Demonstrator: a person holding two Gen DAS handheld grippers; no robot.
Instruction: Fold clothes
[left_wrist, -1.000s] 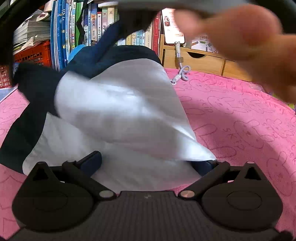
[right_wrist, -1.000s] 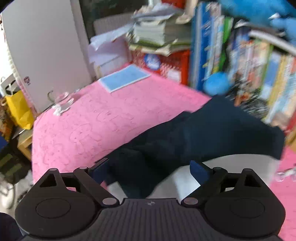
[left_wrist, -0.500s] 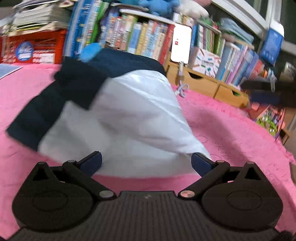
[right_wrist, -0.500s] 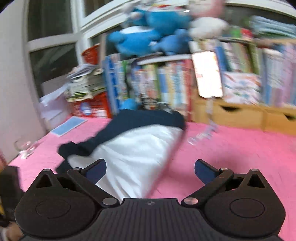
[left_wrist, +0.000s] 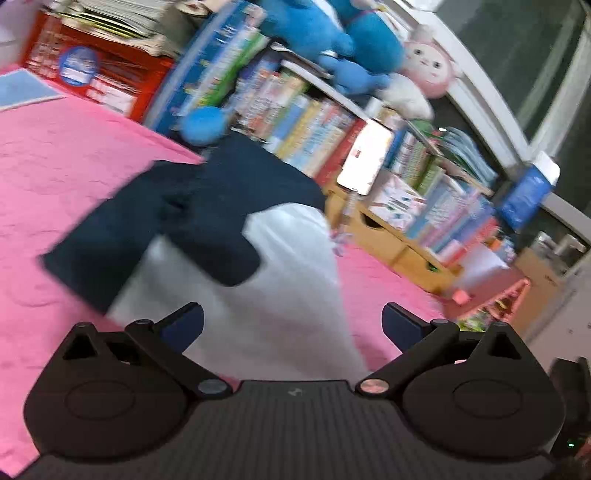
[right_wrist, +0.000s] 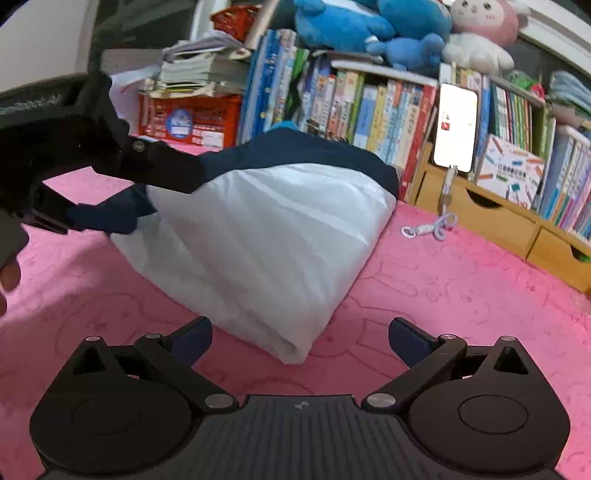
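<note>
- The shirt (right_wrist: 258, 236), white with navy sleeves and shoulders, lies on the pink blanket (right_wrist: 443, 288) in front of the bookshelf (right_wrist: 369, 107), narrowed to a long wedge with its white body uppermost.
- One long side is turned in: the edge nearest my right claw (right_wrist: 300, 338) shows a rounded, doubled fold, not a raw hem.
- In the left view a navy sleeve (left_wrist: 155, 236) lies across the white body, so I judge the sleeves are at least partly brought in, though that picture is blurred.
- My right claw hangs just short of the shirt's near corner, jaws spread wide with only blanket between them; they have just been opening to that width, and they hold nothing.
- My left claw (left_wrist: 291, 325) is also spread, above the white cloth at the shirt's other side, and nothing is pinched between its pads.
- In the right view the left claw's dark arm sits at the navy end, right by the sleeve; I cannot tell whether it touches the cloth.
- My reckoning: the lengthwise folds look done, and the shirt is not yet a compact packet.
- Left to do, as I judge it: bring the ends together once or twice, then flatten and square the bundle.
- Around it are a phone (right_wrist: 456, 127) propped on the shelf, a cord (right_wrist: 428, 229) on the blanket and plush toys (right_wrist: 369, 26) on top.
</note>
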